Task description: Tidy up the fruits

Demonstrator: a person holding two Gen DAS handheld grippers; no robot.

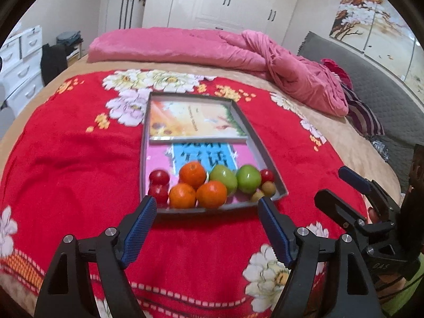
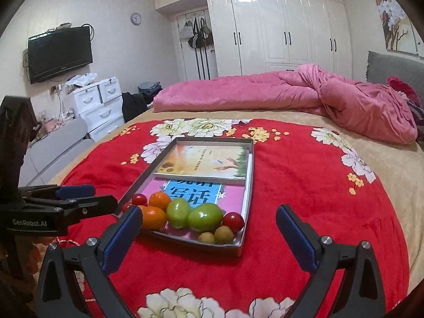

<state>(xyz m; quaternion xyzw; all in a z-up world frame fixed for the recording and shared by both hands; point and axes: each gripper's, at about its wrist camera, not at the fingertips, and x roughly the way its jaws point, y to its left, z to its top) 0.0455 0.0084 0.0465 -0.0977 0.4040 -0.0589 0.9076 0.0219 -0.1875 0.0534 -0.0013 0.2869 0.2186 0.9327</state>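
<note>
Left hand-held gripper (image 1: pixel 206 206) and right hand-held gripper (image 2: pixel 209 225): jaws apart, nothing between them. Fruits (image 1: pixel 212 185) lie grouped at the near end of the tray (image 1: pixel 267 156), on the red blanket (image 1: pixel 66 159) covering the bed (image 2: pixel 397 175).

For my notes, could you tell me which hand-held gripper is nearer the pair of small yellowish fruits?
Right, probably. The right hand-held gripper faces the yellowish fruits; the left hand-held gripper sits toward the oranges.

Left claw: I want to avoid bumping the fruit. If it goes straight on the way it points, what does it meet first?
Probably the near rim of the grey tray, then the oranges just behind it. The left claw is open and empty; depth is hard to judge.
</note>
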